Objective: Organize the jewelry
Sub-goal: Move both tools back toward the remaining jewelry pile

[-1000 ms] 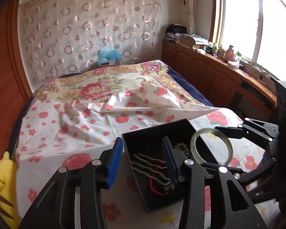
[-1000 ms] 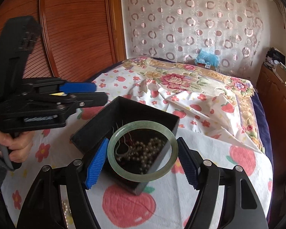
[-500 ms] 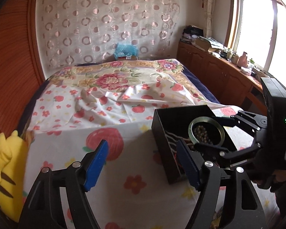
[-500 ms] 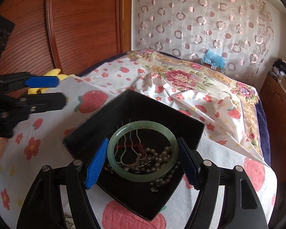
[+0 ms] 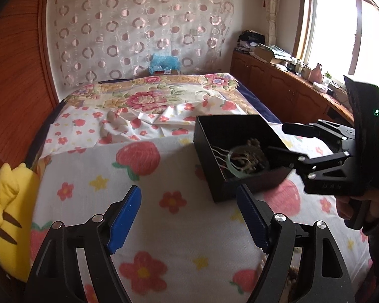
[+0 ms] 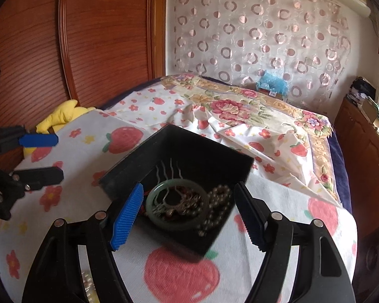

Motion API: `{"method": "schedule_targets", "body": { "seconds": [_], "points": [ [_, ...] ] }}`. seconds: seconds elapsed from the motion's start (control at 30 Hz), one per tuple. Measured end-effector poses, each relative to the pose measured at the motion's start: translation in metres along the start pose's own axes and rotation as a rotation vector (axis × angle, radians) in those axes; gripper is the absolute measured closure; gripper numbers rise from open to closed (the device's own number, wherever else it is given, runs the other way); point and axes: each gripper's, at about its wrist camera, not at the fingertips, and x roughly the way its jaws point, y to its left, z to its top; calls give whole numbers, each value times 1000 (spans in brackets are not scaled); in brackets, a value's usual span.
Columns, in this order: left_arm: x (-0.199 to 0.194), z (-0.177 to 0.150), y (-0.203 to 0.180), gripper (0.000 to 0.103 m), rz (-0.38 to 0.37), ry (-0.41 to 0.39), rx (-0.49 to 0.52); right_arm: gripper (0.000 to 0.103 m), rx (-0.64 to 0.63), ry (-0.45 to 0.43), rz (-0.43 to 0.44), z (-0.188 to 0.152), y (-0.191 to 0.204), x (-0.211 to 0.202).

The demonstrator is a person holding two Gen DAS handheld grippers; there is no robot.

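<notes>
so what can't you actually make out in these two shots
- Beads, left wrist view: mostly hidden behind the left gripper's arm.
- Red item under the green bangle, right wrist view: covered by the bangle and hairpin.
- Black box's near corner: motion-blurred.
- Clutter on the cabinet: too small.

Black box [image 6: 189,149], green bangle [image 6: 155,216] (pale jade), strawberry-print white sheet [image 5: 144,176]

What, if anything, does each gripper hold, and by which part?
Nothing. The left gripper is opening over bare sheet. The right gripper stands open over the box; the bangle lies inside, untouched by its pads.
</notes>
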Motion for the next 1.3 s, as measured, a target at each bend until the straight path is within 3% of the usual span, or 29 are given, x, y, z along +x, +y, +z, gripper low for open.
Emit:
{"method": "schedule_targets", "body": {
  "seconds": [0.43, 0.7, 0.97, 1.3],
  "points": [
    [-29, -50, -27, 28, -43, 25, 44, 28, 50, -1, 22, -77, 31, -77],
    [-48, -73, -34, 28, -63, 25, 48, 30, 106, 39, 71, -121, 59, -91],
    [-58, -93, -32, 28, -33, 41, 72, 30, 119, 38, 140, -131, 93, -92],
    [-64, -104, -14, 27, -15, 36, 20, 30, 148, 112, 126, -137, 99, -76]
  ]
}}
